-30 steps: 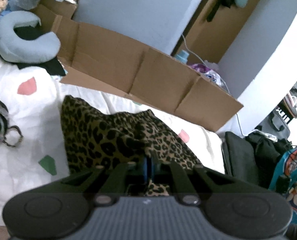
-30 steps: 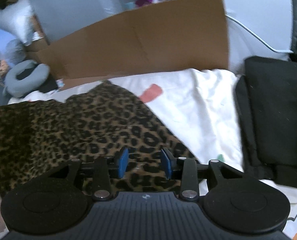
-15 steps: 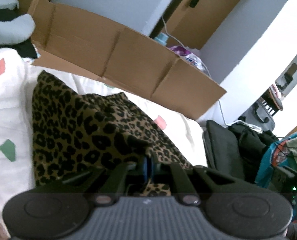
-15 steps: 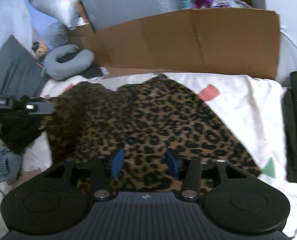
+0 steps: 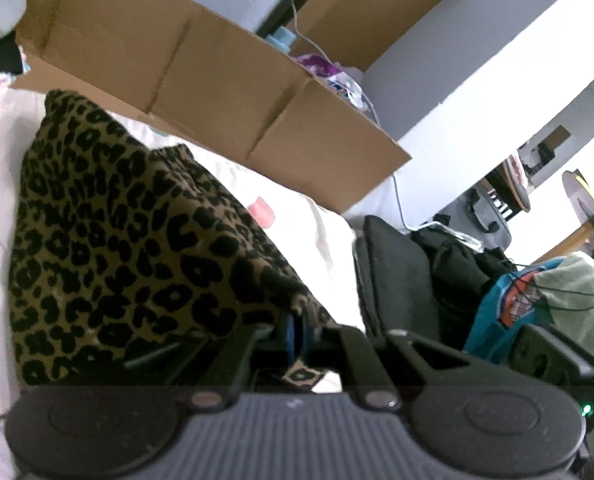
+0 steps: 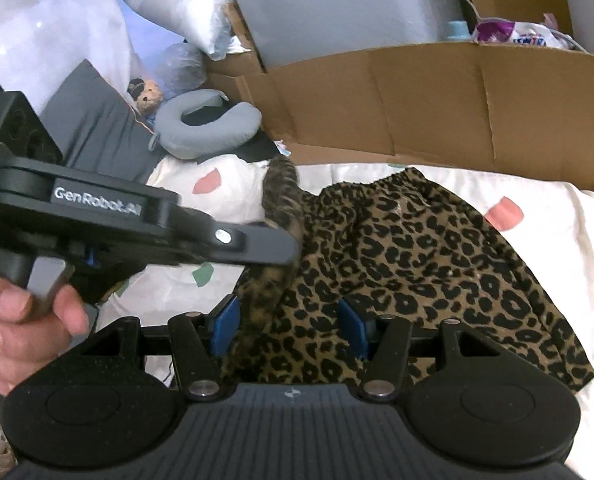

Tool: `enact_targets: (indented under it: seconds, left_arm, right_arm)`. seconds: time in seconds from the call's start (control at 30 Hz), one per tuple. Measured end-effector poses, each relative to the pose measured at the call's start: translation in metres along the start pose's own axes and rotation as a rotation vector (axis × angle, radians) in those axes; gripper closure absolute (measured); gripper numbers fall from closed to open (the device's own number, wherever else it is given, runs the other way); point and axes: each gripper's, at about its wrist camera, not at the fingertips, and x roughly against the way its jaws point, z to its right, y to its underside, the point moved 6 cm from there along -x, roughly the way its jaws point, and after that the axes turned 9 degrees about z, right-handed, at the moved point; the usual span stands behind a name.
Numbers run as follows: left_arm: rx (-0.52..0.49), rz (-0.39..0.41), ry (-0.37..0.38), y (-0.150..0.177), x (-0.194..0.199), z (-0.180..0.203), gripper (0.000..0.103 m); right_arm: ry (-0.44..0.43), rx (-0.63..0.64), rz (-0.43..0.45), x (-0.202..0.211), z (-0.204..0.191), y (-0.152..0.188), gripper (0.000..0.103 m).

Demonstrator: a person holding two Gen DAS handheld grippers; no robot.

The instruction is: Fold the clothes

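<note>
A leopard-print garment (image 6: 409,256) lies on a white bedsheet (image 6: 545,224) with coloured patches. My left gripper (image 5: 296,334) is shut on an edge of the garment (image 5: 129,248) and carries that side, lifted, over the rest. In the right wrist view the left gripper (image 6: 273,246) reaches in from the left, held by a hand, with a fold of cloth hanging from it. My right gripper (image 6: 289,326) is open just above the garment's near part, its blue pads (image 6: 225,320) apart and holding nothing.
A long cardboard sheet (image 6: 437,108) stands along the bed's far side. A grey neck pillow (image 6: 205,128) and a dark cushion (image 6: 97,128) lie at the far left. A black bag (image 5: 397,272) and a pile of clothes (image 5: 537,300) sit beside the bed on the right.
My left gripper has carried its edge of the garment to the right, over the rest, and now shows in the right wrist view. My right gripper has swung left, still open.
</note>
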Motion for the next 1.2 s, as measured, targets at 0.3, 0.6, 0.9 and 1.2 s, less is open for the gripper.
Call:
enact_targets:
  seconds: [0.3, 0.6, 0.9, 1.2]
  left_arm:
    - [0.027, -0.028, 0.057, 0.008, -0.016, 0.015, 0.099]
    - [0.022, -0.028, 0.087, 0.009, -0.022, 0.024, 0.098]
    - [-0.028, 0.009, 0.081, 0.000, -0.007, 0.020, 0.075]
    - [-0.026, -0.005, -0.074, 0.008, 0.005, -0.036, 0.069]
  right_arm:
    - [0.040, -0.006, 0.030, -0.005, -0.002, -0.003, 0.045]
    - [0.137, -0.033, 0.032, -0.009, 0.016, -0.003, 0.098]
    - [0.215, -0.055, 0.034, -0.002, 0.046, -0.003, 0.102]
    - [0.306, -0.142, 0.024, 0.003, 0.096, 0.001, 0.102]
